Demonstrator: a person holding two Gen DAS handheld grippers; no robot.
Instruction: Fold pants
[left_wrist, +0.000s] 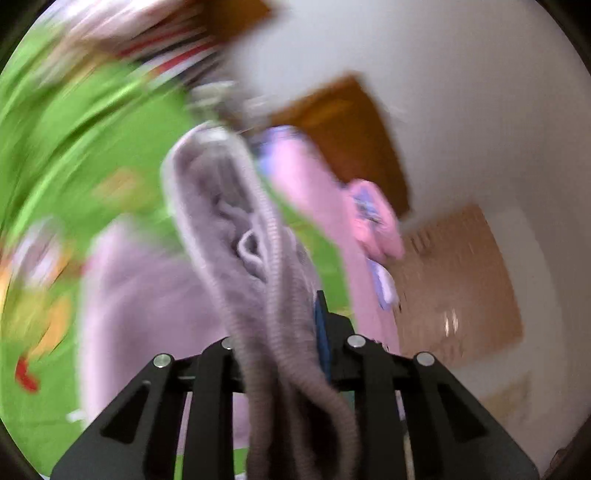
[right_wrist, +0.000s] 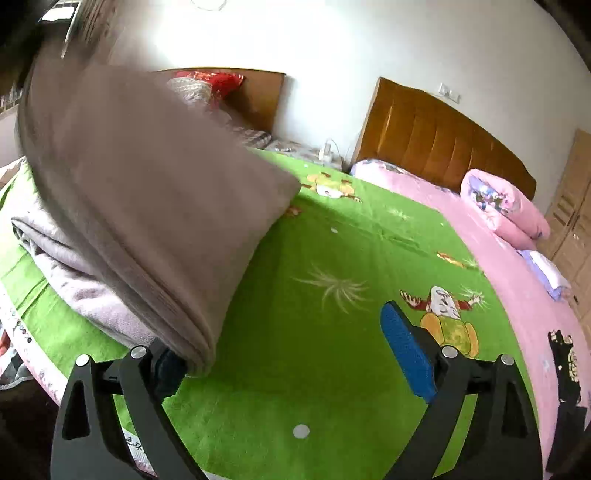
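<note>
Nearest the left wrist camera, the left gripper (left_wrist: 280, 354) has its two fingers drawn close on the ribbed waistband of the pants (left_wrist: 236, 229); the grey cloth fills the gap between them and runs forward from the tips, with a drawstring loop just past them, so the grip looks firm, though this view is smeared with blur; the right gripper (right_wrist: 291, 354) stands wide apart and has hold of nothing, its blue pad (right_wrist: 406, 350) bare on one side, while the pants' folded edge (right_wrist: 155, 236) lies against its other finger and rises up and away from it; whether that finger truly touches the cloth I cannot tell. Beyond the right fingers lies the green sheet (right_wrist: 332, 258), and farther still a pink quilt (right_wrist: 506, 210), a headboard (right_wrist: 436, 136) and a pile of bedding (right_wrist: 207, 88). To my eye the step in hand is carrying the waistband over to make a fold; to do it well, the left fingers should keep their pinch while the right ones close on the hanging edge beside them, so both layers travel level and land flat on the sheet without bunching. By count: one pair of pants, two grippers, one sheet, one rolled quilt, one headboard.
</note>
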